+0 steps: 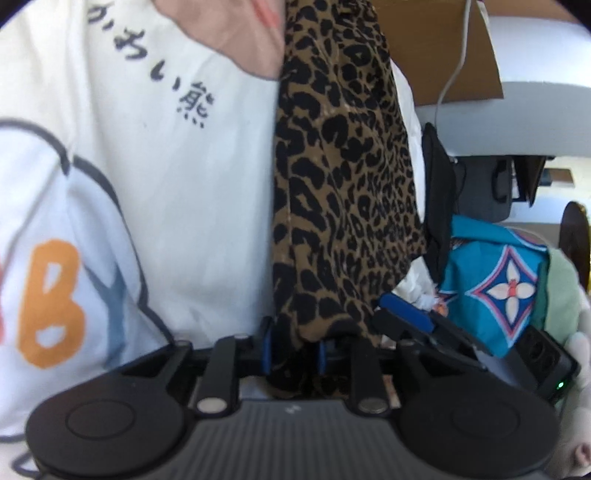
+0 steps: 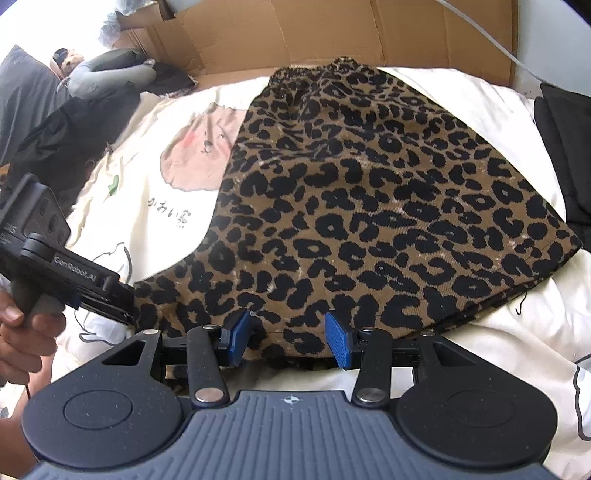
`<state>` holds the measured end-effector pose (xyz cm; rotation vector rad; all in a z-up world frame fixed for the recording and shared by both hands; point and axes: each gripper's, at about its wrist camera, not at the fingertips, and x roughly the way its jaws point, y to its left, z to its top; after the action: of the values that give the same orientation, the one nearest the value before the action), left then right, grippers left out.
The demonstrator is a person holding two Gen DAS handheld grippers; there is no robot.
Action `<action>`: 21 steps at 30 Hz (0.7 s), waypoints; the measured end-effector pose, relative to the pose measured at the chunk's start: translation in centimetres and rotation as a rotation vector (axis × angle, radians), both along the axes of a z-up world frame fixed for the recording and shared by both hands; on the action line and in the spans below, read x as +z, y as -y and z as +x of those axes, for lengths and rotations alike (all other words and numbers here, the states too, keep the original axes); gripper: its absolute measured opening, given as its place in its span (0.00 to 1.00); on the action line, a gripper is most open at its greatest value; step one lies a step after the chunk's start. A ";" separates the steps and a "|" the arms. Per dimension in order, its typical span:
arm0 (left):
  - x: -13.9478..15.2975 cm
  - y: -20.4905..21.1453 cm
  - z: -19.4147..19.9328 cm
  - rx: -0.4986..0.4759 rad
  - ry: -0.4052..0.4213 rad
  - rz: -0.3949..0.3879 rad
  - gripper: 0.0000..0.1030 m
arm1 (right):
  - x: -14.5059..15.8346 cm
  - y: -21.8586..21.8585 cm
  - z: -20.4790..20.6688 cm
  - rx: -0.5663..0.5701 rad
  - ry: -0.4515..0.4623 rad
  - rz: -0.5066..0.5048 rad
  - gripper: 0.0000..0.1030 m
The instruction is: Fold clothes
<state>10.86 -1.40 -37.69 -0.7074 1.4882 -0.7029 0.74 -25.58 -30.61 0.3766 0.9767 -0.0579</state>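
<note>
A leopard-print skirt lies flat on a cream bedspread, waistband far, hem near me. In the right wrist view my right gripper stands open, its blue pads on either side of the hem's middle. My left gripper pinches the hem's left corner there. In the left wrist view the left gripper is shut on bunched leopard fabric, and the right gripper shows just to its right.
A bear print and lettering mark the bedspread. Cardboard stands behind the skirt. Black garments lie at the left and right. A teal patterned cloth sits nearby. A hand holds the left gripper's handle.
</note>
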 end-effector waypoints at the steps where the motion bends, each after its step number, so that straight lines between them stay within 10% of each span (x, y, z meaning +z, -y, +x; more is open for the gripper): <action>1: -0.1 0.1 -0.1 -0.008 -0.004 -0.006 0.18 | 0.0 0.0 0.0 -0.001 -0.001 0.000 0.50; 21: 0.5 -2.3 -2.0 -0.120 -0.017 0.086 0.04 | -0.7 0.5 0.0 -0.007 -0.058 -0.003 0.50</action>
<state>8.84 0.94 -37.15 -0.5639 1.5769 -0.7203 0.69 -26.06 -31.34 0.3773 1.0322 -0.0772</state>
